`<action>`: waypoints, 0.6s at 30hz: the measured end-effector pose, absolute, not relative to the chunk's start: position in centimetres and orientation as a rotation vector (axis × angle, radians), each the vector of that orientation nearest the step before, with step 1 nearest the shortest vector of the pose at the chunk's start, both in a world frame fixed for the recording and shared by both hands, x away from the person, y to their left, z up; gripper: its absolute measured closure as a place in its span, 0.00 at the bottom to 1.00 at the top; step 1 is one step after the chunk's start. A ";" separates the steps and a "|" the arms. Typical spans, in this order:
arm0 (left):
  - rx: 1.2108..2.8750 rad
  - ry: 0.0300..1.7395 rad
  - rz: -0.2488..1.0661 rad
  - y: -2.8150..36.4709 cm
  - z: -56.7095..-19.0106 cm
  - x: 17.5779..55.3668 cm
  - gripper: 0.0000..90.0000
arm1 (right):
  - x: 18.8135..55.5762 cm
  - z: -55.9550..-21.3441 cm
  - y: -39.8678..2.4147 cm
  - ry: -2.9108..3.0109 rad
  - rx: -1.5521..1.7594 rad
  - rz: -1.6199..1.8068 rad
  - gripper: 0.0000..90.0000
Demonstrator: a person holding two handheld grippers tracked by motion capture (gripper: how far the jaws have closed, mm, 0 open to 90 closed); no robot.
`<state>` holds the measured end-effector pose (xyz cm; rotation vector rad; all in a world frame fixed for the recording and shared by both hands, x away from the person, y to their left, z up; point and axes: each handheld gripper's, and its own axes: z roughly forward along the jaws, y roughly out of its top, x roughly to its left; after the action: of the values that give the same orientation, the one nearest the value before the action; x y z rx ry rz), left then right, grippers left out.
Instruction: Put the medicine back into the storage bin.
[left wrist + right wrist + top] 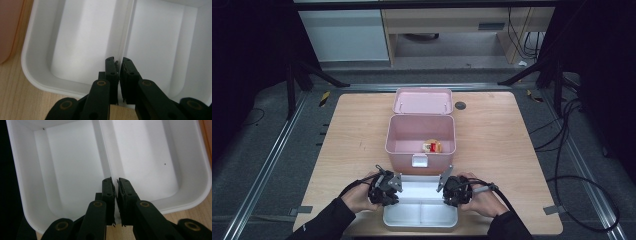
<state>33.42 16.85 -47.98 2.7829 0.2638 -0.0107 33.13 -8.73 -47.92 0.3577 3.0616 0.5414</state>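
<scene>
With both grippers (pixel 388 188) (pixel 453 190) clamped on the white tray's (pixel 420 220) end walls, just in front of the pink box (pixel 420 145), we judge the grasp done; next, a level lift together.

Open pink box (pixel 420 134) on wooden table (pixel 497 145)

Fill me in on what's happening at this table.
A person holds a gripper in each hand at a white divided tray at the table's near edge. The left gripper is shut on the tray's side wall where the divider meets it, and the right gripper is shut on the opposite side in the same way. Behind the tray, a pink storage box stands with its lid open and a small red-and-yellow item inside.
</scene>
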 end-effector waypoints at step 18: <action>2.767 0.214 -0.032 17.2 -43.4 31.7 0.95 | 31.7 -43.4 -8.9 3.106 0.271 0.582 0.96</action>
<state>31.73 17.19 -43.37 2.7666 0.2142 -0.0318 31.67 -8.93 -43.44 0.2711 3.1059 0.5821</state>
